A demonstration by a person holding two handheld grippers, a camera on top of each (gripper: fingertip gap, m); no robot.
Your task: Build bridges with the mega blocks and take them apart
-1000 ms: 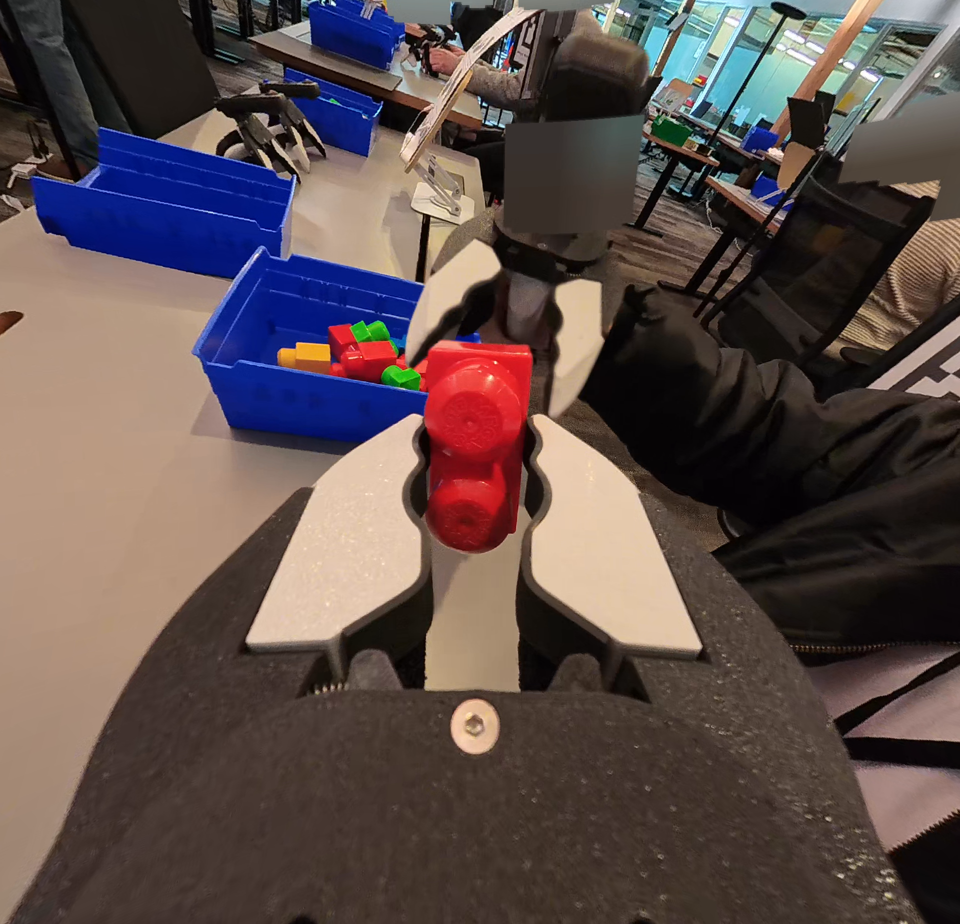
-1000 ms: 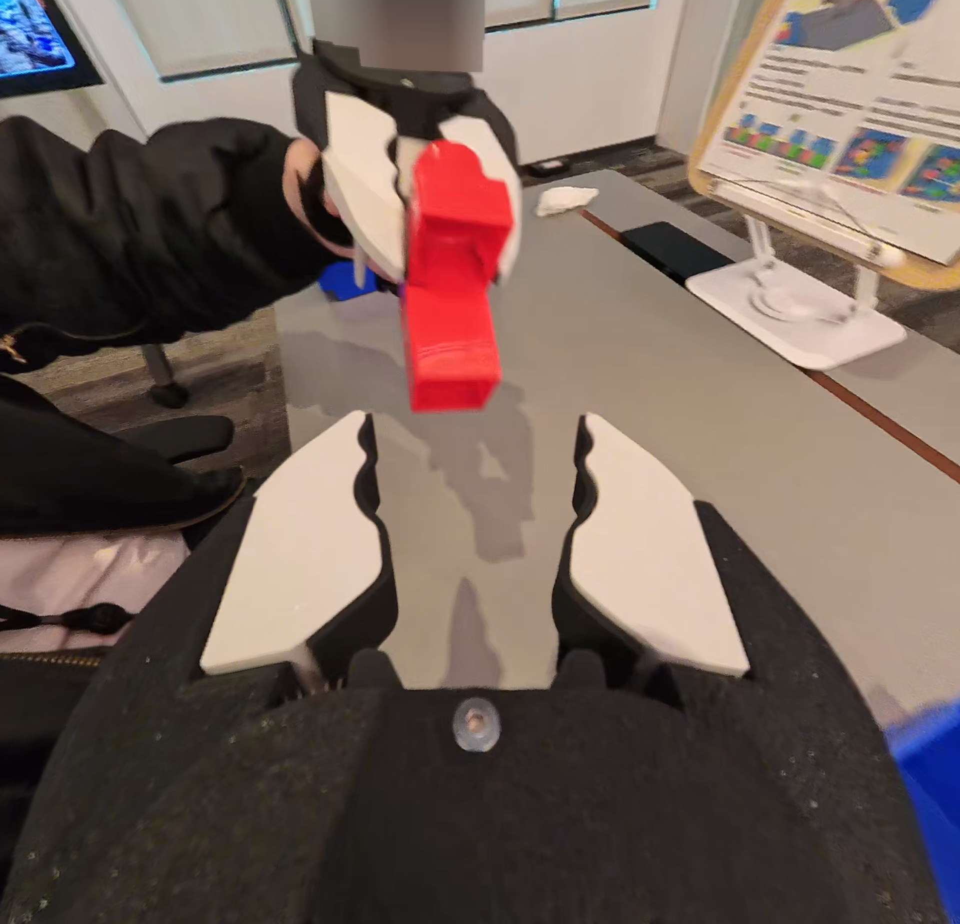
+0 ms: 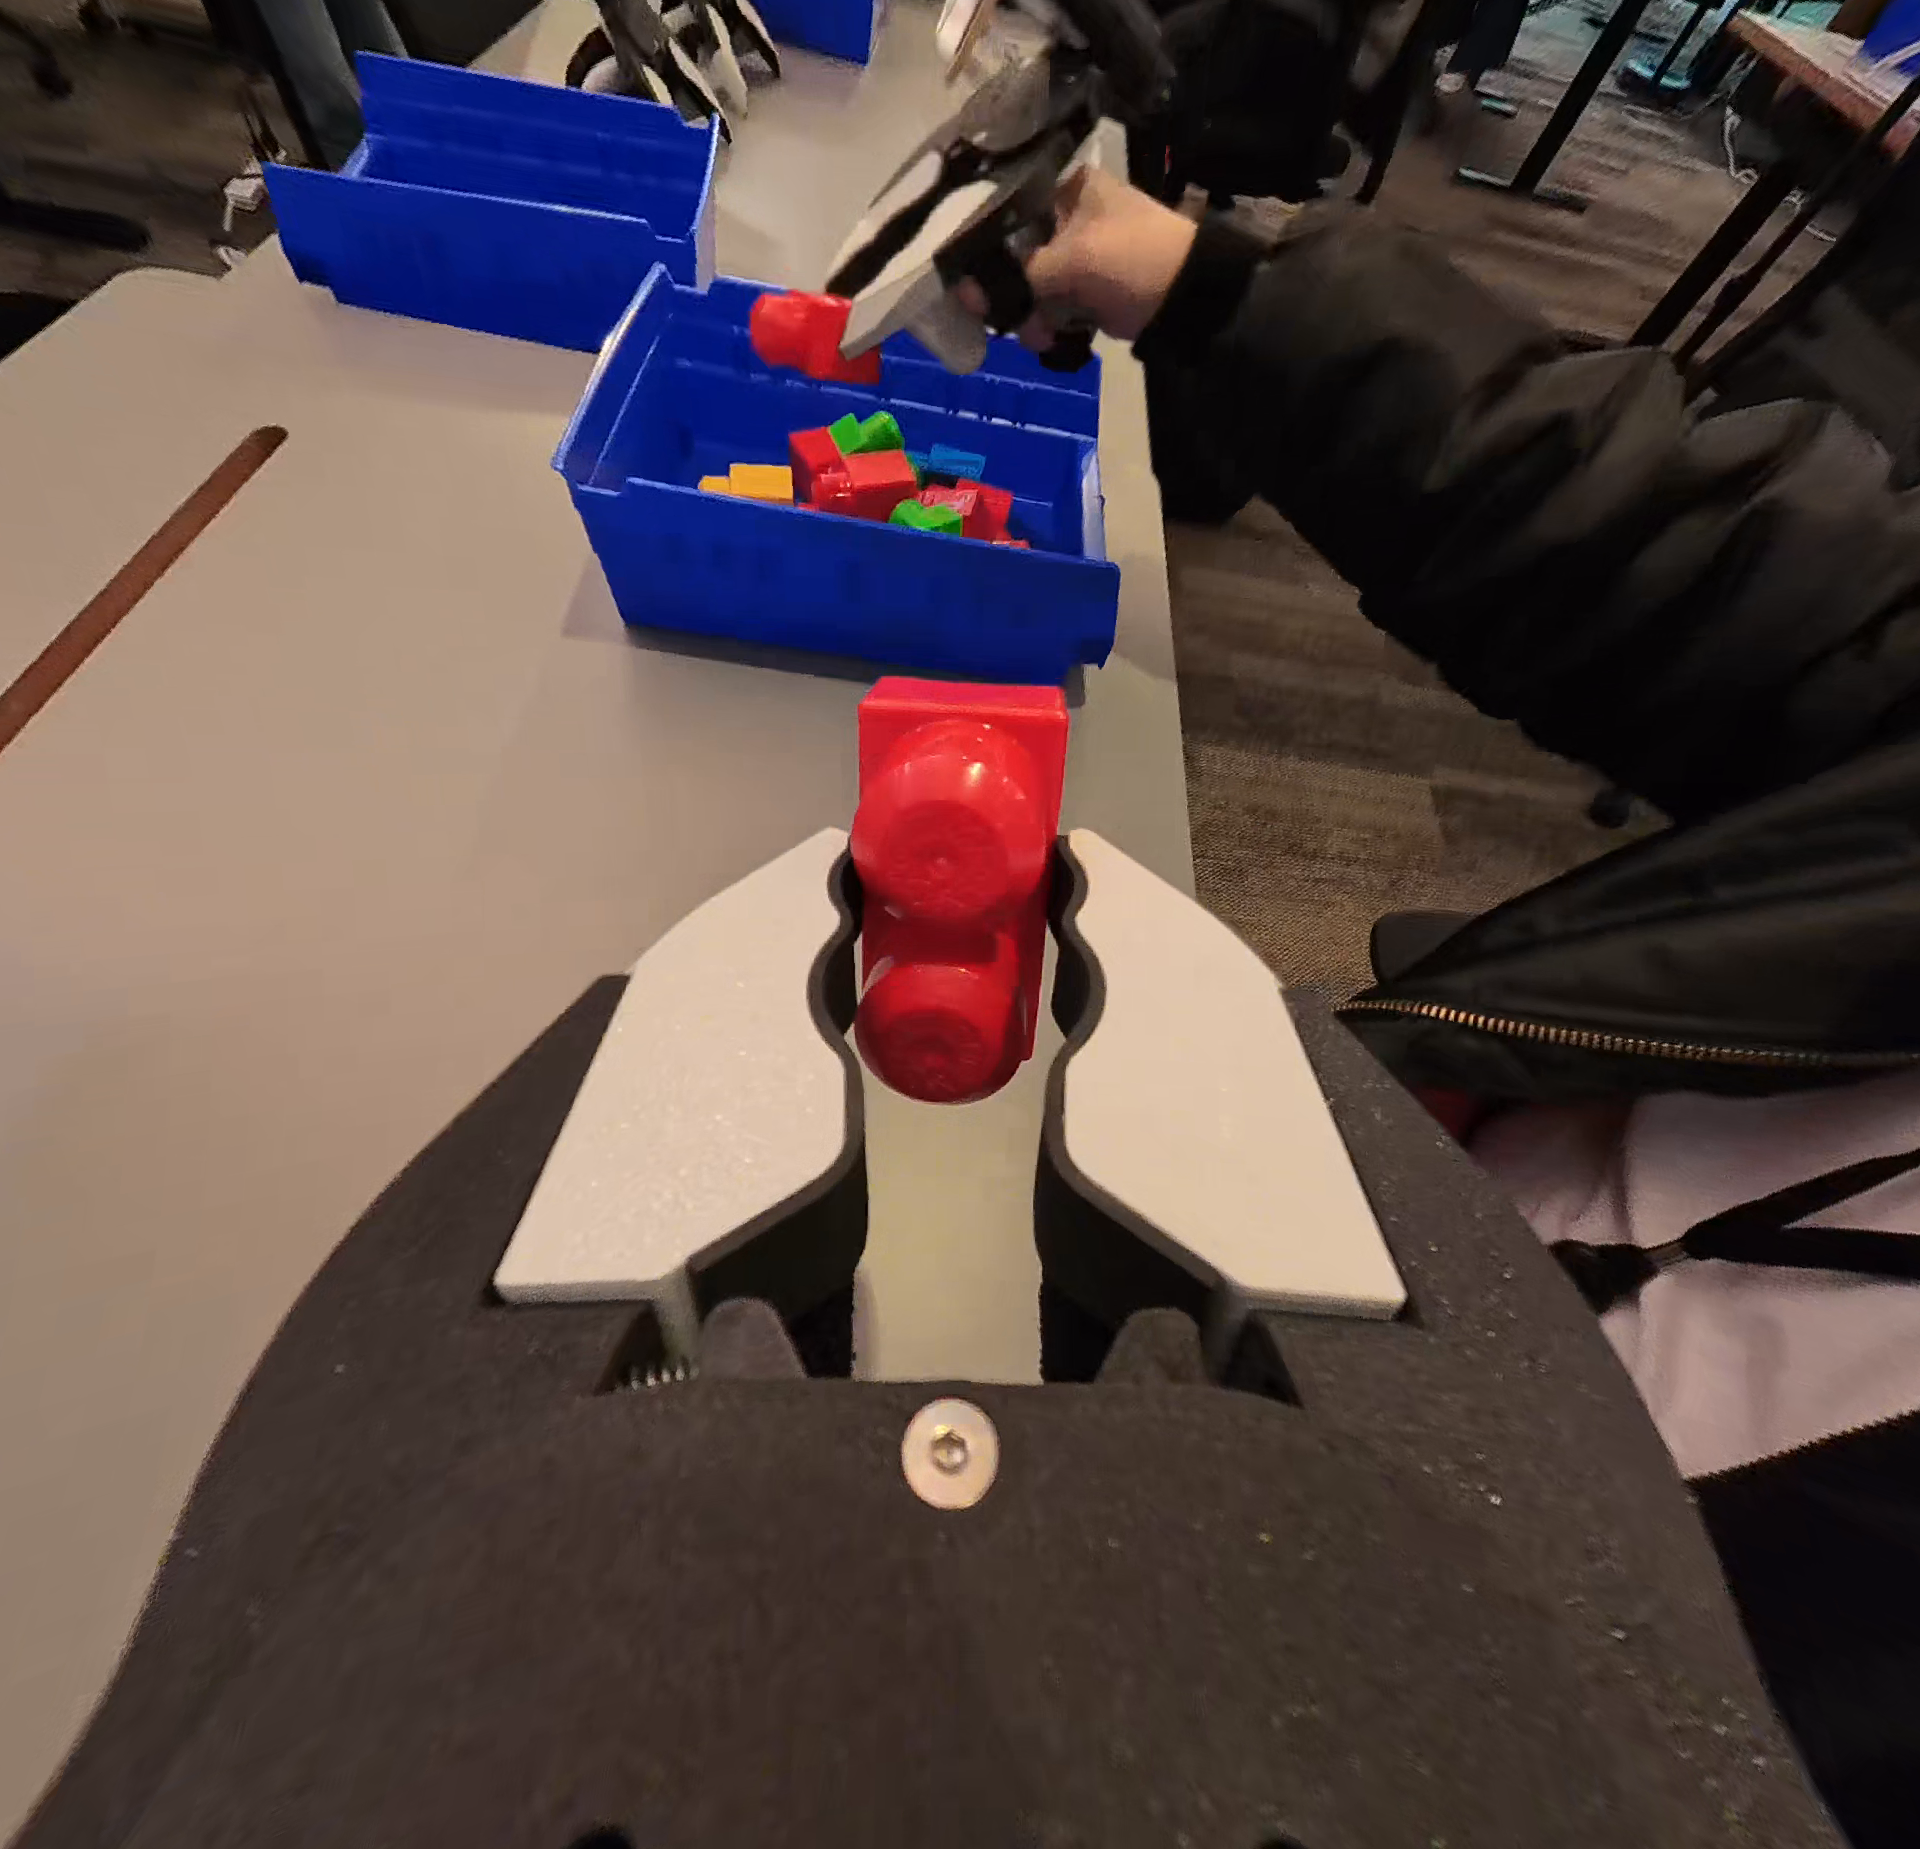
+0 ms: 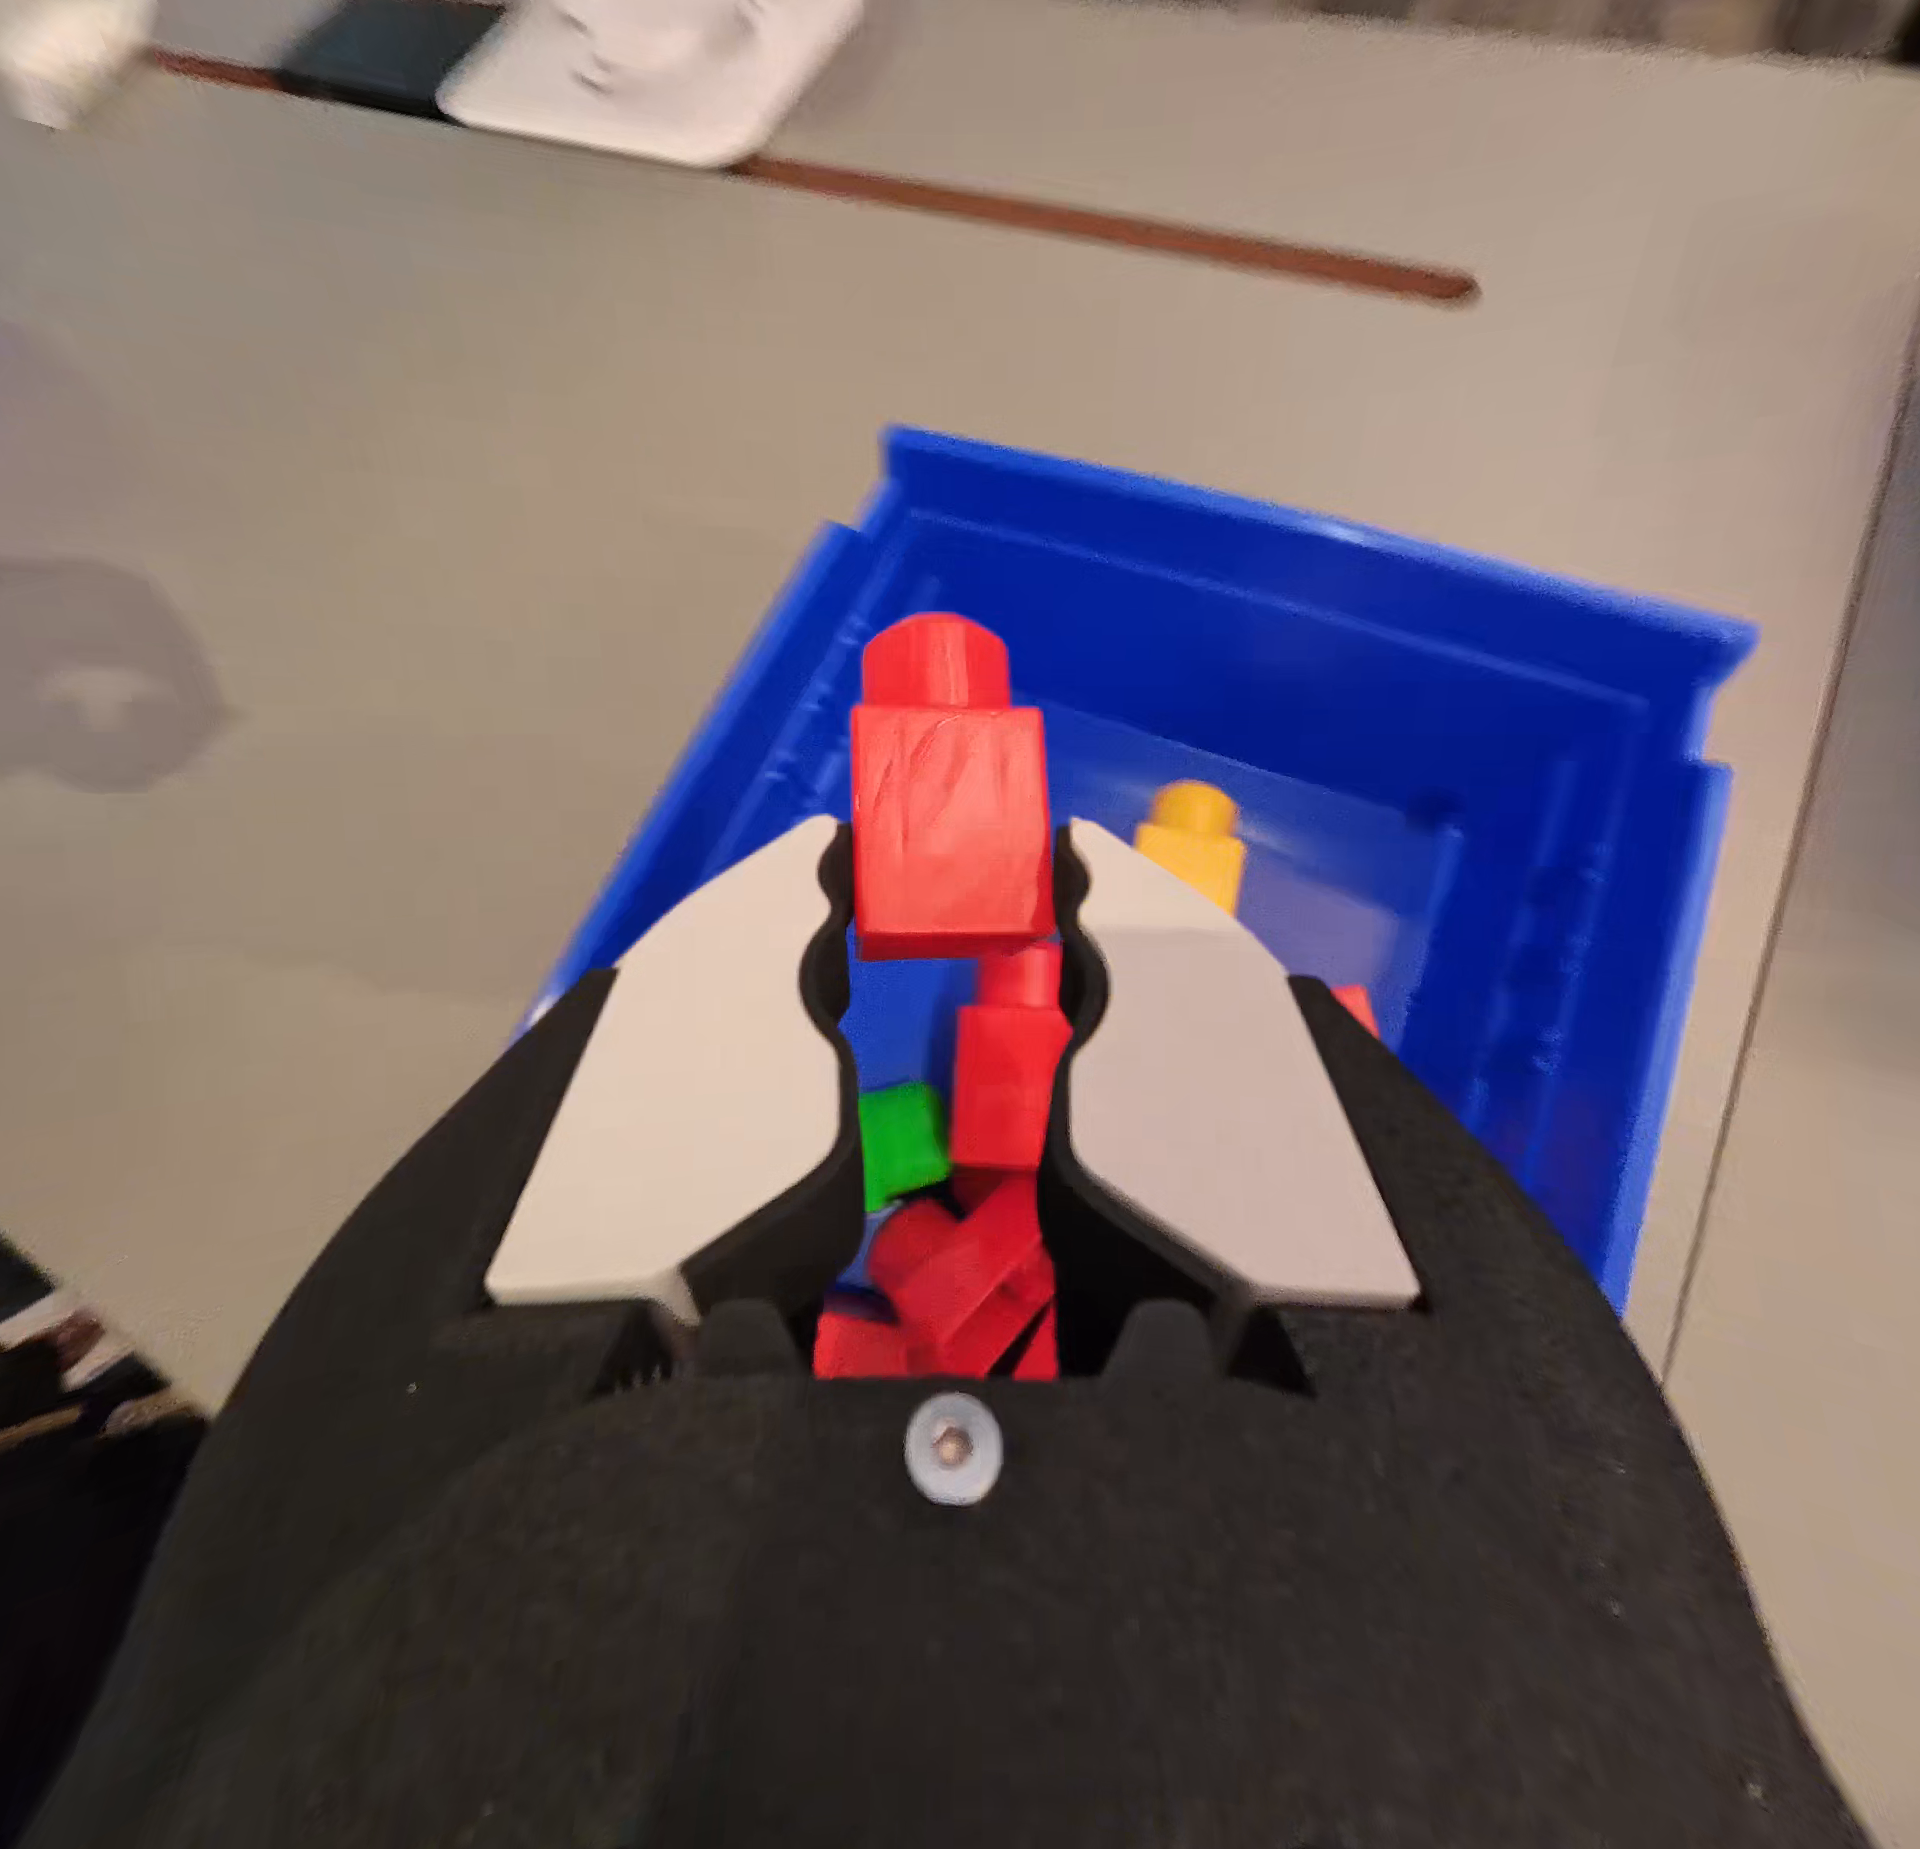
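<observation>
My left gripper (image 3: 951,864) is shut on a red two-stud block (image 3: 951,885) and holds it above the grey table's near right edge, studs toward the camera. My right gripper (image 4: 948,849) is shut on a red one-stud block (image 4: 945,812) and holds it over the blue bin (image 4: 1351,656). The left wrist view shows that gripper (image 3: 914,272) and its red block (image 3: 800,334) above the bin's far side (image 3: 831,594). Inside the bin lie several red, green, yellow and blue blocks (image 3: 873,480), among them a yellow one (image 4: 1195,843).
A second blue bin (image 3: 488,210) stands farther back on the grey table (image 3: 312,760). A spare gripper (image 3: 675,33) rests behind it. A white stand base (image 4: 644,64) sits at the far side. A person's black sleeve (image 3: 1507,469) reaches in from the right. About 35 centimetres separates my left fingertips from my right.
The two red blocks have come apart. My right gripper, open before, now grips the one-stud block and has swung over the bin. My left gripper has tilted down with its block.
</observation>
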